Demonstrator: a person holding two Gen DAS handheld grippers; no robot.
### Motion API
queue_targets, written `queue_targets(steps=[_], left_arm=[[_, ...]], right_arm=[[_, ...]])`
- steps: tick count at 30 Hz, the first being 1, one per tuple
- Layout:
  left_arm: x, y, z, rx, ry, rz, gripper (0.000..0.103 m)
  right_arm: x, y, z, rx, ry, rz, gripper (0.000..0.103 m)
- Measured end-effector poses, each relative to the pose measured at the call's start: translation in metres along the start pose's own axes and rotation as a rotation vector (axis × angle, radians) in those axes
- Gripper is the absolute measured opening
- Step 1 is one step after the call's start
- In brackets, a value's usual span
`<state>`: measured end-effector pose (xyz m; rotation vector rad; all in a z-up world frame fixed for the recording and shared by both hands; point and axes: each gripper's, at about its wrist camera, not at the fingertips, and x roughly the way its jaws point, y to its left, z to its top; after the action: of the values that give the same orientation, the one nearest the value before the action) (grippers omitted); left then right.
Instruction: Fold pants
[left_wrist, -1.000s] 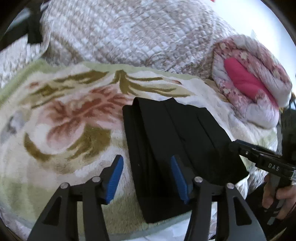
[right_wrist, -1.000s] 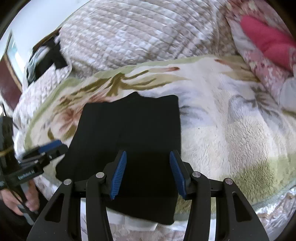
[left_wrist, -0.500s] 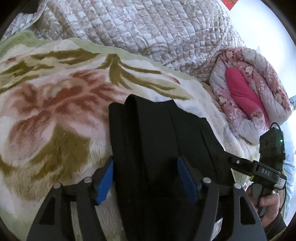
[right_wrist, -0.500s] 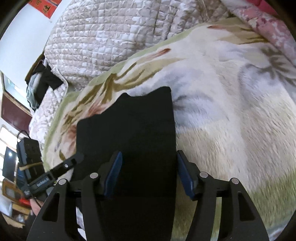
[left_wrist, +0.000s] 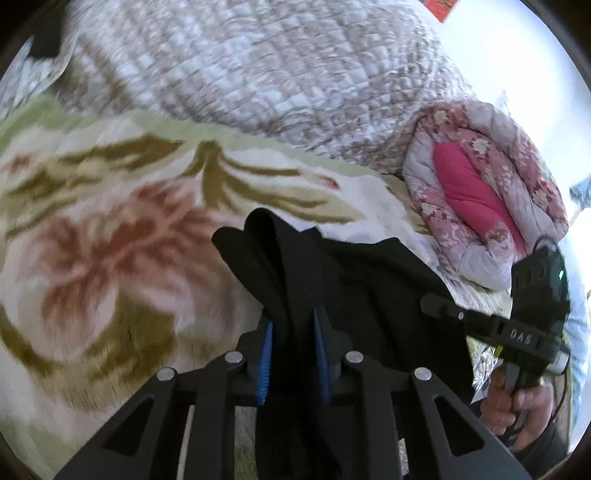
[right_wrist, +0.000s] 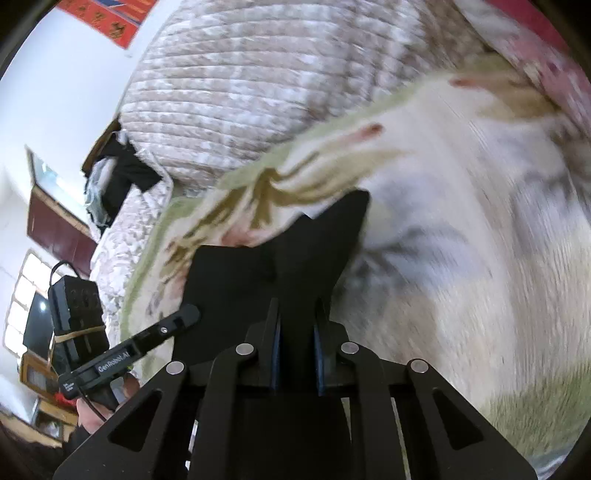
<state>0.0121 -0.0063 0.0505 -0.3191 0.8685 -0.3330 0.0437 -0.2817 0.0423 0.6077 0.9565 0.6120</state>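
1. Black pants (left_wrist: 362, 280), folded into a thick stack, lying on the floral fleece blanket (left_wrist: 110, 258) that covers the bed; near edge bunched up and raised off the blanket where both grippers have hold of it.
2. In the right wrist view, same pants (right_wrist: 258, 280) seen as a dark slab with two far corners pointing up toward the blanket's green border.
3. Left gripper (left_wrist: 291, 350) pinching the left part of the near edge: blue pads (left_wrist: 266, 362) closing, with a ridge of black cloth squeezed between them and standing up past the fingertips.
4. Right gripper (right_wrist: 295, 347) pinching the right part of the same edge: jaws closing, narrow gap filled with black fabric, pads pressing on it from both sides.
5. Both grippers angled downward toward the bed, side by side, each visible in the other's camera: right one at the right rim of the left view, carried by a hand (left_wrist: 517, 410) wrapped around its handle below a black box with a green light; left one at the left rim of the right view, fingers of a hand (right_wrist: 92, 410) around its grip.
6. Beyond the pants, a quilted beige bedspread (left_wrist: 258, 74) heaped along the far side of the blanket.
7. To the right, a rolled pink floral comforter (left_wrist: 480, 184) resting beside the blanket.
8. Much of the blanket blurred in both views.
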Motion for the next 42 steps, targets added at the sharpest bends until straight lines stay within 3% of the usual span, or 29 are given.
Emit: queue_targets(steps=[11,14,16,17,19,24,29,33,35,36,38,42], left_arm=[[0.008,0.045,0.089,0.043,-0.076,0.089,0.023],[0.028,0.068,0.096,0.008,-0.064,0.113,0.024],[0.045,0.082,0.092,-0.014,-0.012,0.173,0.026],[0.050,0.087,0.089,-0.023,0.009,0.217,0.029],[0.049,0.092,0.085,-0.025,0.008,0.237,0.033],[0.014,0.075,0.077,0.042,-0.089,0.320,0.032],[-0.011,0.046,0.056,0.102,-0.125,0.286,0.032],[-0.012,0.026,0.029,0.151,-0.094,0.289,0.032],[-0.015,0.021,0.017,0.145,-0.085,0.290,0.032],[-0.017,0.018,0.011,0.140,-0.083,0.292,0.032],[-0.021,0.014,-0.001,0.138,-0.077,0.306,0.033],[-0.017,0.012,-0.019,0.118,-0.051,0.328,0.038]], right_arm=[[0.055,0.044,0.078,-0.109,-0.016,0.024,0.013],[0.088,0.034,0.092,-0.104,0.017,-0.009,0.016],[0.105,0.024,0.093,-0.099,0.035,-0.085,0.018],[0.108,0.023,0.091,-0.109,0.031,-0.128,0.018],[0.107,0.024,0.089,-0.150,0.024,-0.169,0.021],[0.082,0.041,0.070,-0.258,-0.027,-0.221,0.021],[0.065,0.058,0.040,-0.309,-0.026,-0.216,0.021],[0.058,0.066,0.014,-0.322,-0.012,-0.232,0.022],[0.054,0.068,0.003,-0.319,-0.011,-0.230,0.031],[0.053,0.070,-0.003,-0.321,-0.010,-0.232,0.042],[0.050,0.074,-0.019,-0.330,-0.010,-0.247,0.050],[0.059,0.079,-0.040,-0.376,0.028,-0.295,0.051]])
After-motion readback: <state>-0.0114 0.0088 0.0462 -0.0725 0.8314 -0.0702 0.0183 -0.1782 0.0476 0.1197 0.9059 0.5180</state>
